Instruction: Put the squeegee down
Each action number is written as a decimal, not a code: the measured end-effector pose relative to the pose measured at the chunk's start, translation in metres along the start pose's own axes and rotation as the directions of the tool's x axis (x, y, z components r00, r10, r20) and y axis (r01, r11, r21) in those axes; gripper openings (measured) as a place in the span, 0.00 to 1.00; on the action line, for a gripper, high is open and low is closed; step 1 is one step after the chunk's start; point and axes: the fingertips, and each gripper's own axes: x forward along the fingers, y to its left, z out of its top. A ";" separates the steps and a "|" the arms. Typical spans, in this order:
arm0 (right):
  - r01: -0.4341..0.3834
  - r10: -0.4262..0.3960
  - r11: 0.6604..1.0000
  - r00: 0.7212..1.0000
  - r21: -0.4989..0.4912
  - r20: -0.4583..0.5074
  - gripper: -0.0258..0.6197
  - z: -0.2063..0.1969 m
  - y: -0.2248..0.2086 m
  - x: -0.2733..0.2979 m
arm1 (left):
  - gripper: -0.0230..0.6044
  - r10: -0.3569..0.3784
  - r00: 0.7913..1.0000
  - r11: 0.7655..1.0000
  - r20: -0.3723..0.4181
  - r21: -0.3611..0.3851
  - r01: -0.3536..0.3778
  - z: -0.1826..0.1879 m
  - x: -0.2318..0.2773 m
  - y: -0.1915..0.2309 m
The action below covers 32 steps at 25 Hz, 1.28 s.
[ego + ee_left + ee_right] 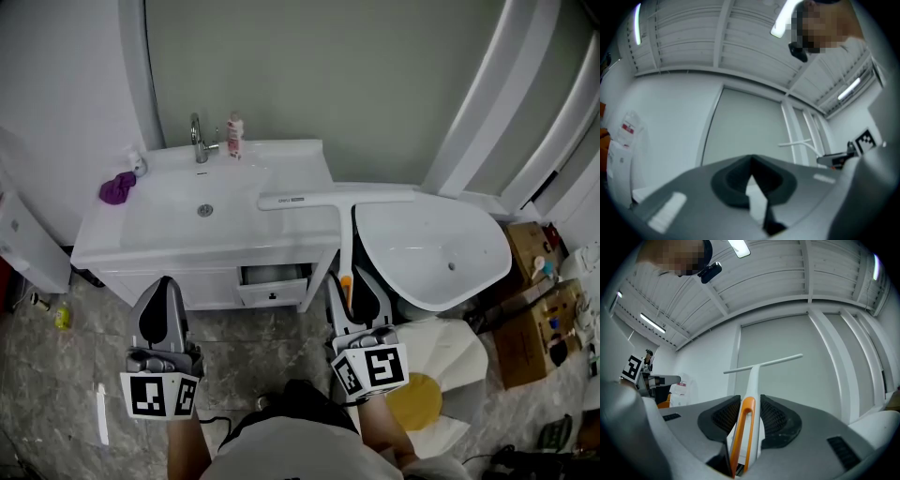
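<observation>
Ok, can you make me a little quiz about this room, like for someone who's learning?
1. True or false: the left gripper holds the squeegee.
2. What colour is the cloth on the sink? A purple, B green, C yellow.
3. Fill in: the right gripper is shut on the squeegee's ____.
Key: 1 false; 2 A; 3 handle.

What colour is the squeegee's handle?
White squeegee handle, orange loop; clearest in the right gripper view.
</observation>
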 end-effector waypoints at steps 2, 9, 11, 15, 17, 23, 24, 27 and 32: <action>0.008 -0.008 1.000 1.000 0.001 -0.007 0.24 -0.003 -0.001 0.003 | 0.05 -0.007 1.000 1.000 -0.005 -0.006 0.007 -0.005 0.004 0.002; 0.011 -0.011 1.000 0.999 -0.004 -0.029 0.24 -0.017 -0.012 0.039 | 0.05 -0.005 1.000 1.000 -0.027 -0.016 0.004 -0.023 0.035 0.017; 0.005 -0.005 1.000 1.000 0.001 -0.028 0.24 -0.020 -0.015 0.056 | 0.05 0.004 1.000 1.000 -0.027 -0.010 -0.004 -0.026 0.047 0.025; -0.007 0.007 1.000 1.000 0.008 -0.014 0.24 -0.023 -0.025 0.092 | 0.05 0.025 0.999 1.000 -0.022 0.007 -0.025 -0.031 0.074 0.039; -0.017 0.017 1.000 1.000 0.011 -0.009 0.24 -0.024 -0.029 0.110 | 0.05 0.039 0.999 0.999 -0.018 0.014 -0.039 -0.032 0.088 0.046; -0.045 0.045 0.999 0.999 0.015 -0.001 0.24 -0.025 -0.047 0.161 | 0.05 0.067 0.998 0.997 -0.006 0.023 -0.067 -0.035 0.132 0.058; -0.049 0.049 0.999 0.999 0.016 -0.001 0.24 -0.025 -0.051 0.168 | 0.05 0.071 0.997 0.997 -0.006 0.025 -0.071 -0.036 0.139 0.059; -0.060 0.061 0.998 0.998 0.018 -0.001 0.24 -0.027 -0.062 0.190 | 0.05 0.083 0.997 0.996 -0.002 0.029 -0.082 -0.039 0.160 0.063; -0.073 0.073 0.997 0.997 0.026 -0.007 0.24 -0.033 -0.078 0.220 | 0.05 0.097 0.995 0.995 -0.004 0.035 -0.097 -0.046 0.189 0.067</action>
